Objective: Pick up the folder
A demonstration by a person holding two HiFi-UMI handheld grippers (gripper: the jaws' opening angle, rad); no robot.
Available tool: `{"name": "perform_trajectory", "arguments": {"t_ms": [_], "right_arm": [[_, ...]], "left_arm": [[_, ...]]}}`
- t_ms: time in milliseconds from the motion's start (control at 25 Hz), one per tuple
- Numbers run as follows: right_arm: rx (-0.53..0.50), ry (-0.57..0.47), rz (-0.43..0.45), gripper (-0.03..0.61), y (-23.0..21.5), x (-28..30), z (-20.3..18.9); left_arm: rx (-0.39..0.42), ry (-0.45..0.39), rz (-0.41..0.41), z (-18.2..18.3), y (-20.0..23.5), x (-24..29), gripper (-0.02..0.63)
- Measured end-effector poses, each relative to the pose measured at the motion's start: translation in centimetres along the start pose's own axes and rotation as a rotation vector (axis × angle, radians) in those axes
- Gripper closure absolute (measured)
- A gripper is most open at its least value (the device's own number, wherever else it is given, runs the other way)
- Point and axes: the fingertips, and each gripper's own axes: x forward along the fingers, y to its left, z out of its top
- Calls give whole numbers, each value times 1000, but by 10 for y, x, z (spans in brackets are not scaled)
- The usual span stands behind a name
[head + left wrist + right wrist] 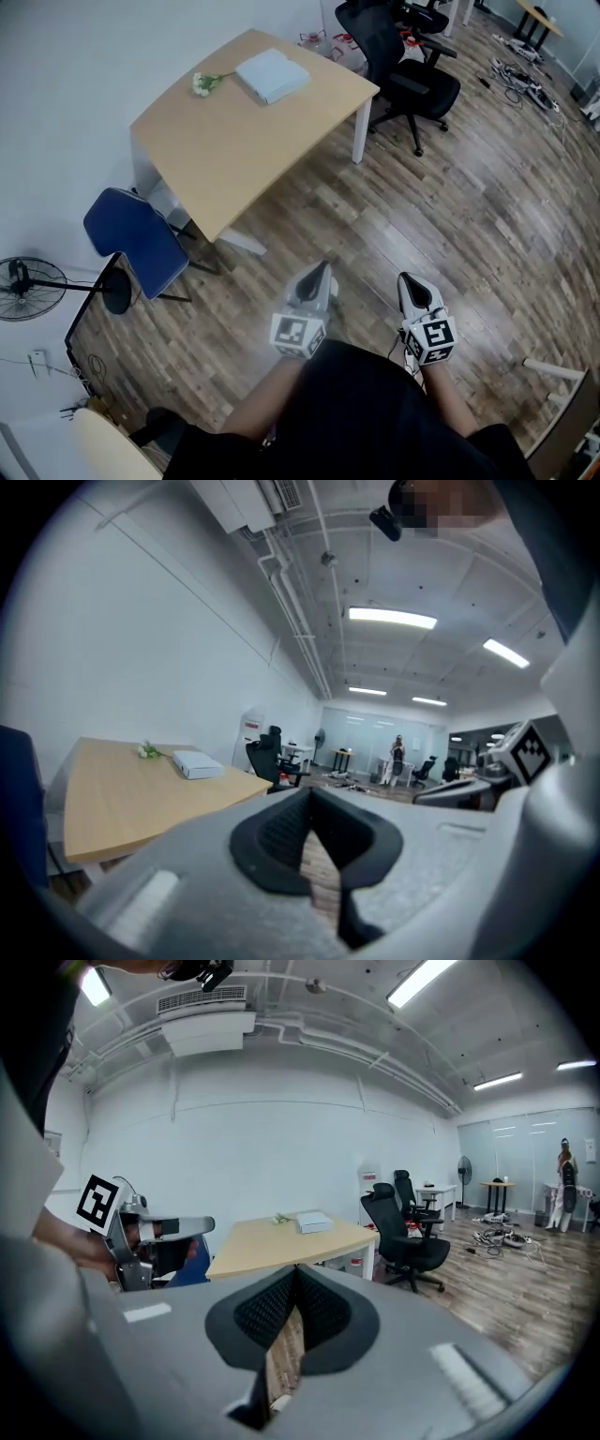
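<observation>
The folder is a pale blue-white flat block lying near the far end of the wooden table; it also shows as the folder and the folder in the two gripper views. My left gripper and my right gripper are both shut and hold nothing. They hang over the floor well short of the table, side by side, pointing toward it. The left gripper shows at the left of the right gripper view.
A small sprig of flowers lies beside the folder. A blue chair stands at the table's near left corner, black office chairs at its right. A floor fan stands at the left. Cables litter the far floor.
</observation>
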Motion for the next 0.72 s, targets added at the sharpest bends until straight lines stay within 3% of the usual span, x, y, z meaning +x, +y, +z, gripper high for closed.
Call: {"name": "perform_trajectory", "arguments": {"t_ms": [200,400,720], "right_arm": [[-44,9,-1,578,-12,94,51],[-76,33,36,578,-10,171,84],[-86,53,50,578,7,256,119]], "left_arm": [[-2,16,-30,27,67,49,612],[-41,15,-7,35,126,80,612],[-56,29,-26,52,201,108,612]]}}
